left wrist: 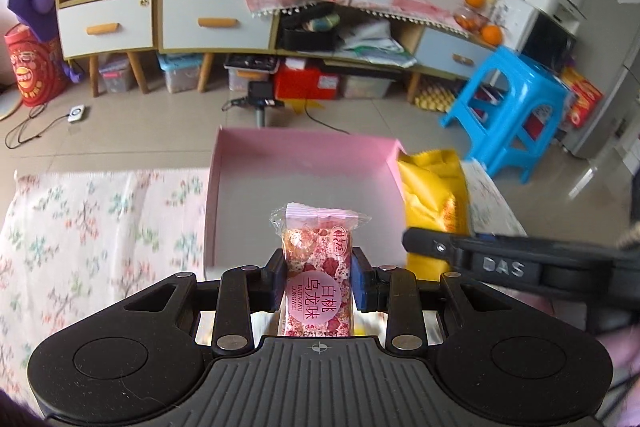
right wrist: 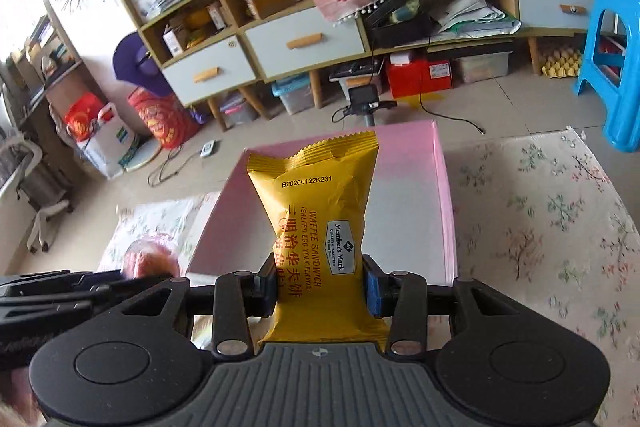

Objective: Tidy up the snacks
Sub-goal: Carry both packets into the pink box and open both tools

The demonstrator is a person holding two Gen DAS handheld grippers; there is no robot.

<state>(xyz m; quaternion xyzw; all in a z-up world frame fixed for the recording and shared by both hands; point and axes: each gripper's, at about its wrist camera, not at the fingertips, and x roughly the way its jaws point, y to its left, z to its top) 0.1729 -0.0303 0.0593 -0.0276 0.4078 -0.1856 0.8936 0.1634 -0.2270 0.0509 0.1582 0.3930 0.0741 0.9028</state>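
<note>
Above pink box (left wrist: pixel 304 163), my left tongs (left wrist: pixel 318 281) clamped pink snack (left wrist: pixel 318 267); right tongs (right wrist: pixel 320 285) clamped yellow packet (right wrist: pixel 316 211), both lengthwise toward box.

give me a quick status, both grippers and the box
Left gripper shut on pink peach-oolong snack packet. Right gripper shut on yellow waffle sandwich packet. Shallow pink cardboard box just ahead, looks empty, nothing blocking.

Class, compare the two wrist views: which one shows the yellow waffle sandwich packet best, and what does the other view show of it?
The right wrist view: the yellow packet fills the centre, held in the right tongs, its printing readable. The left wrist view shows only part of it, beside the pink box wall and partly behind the right tongs.
</note>
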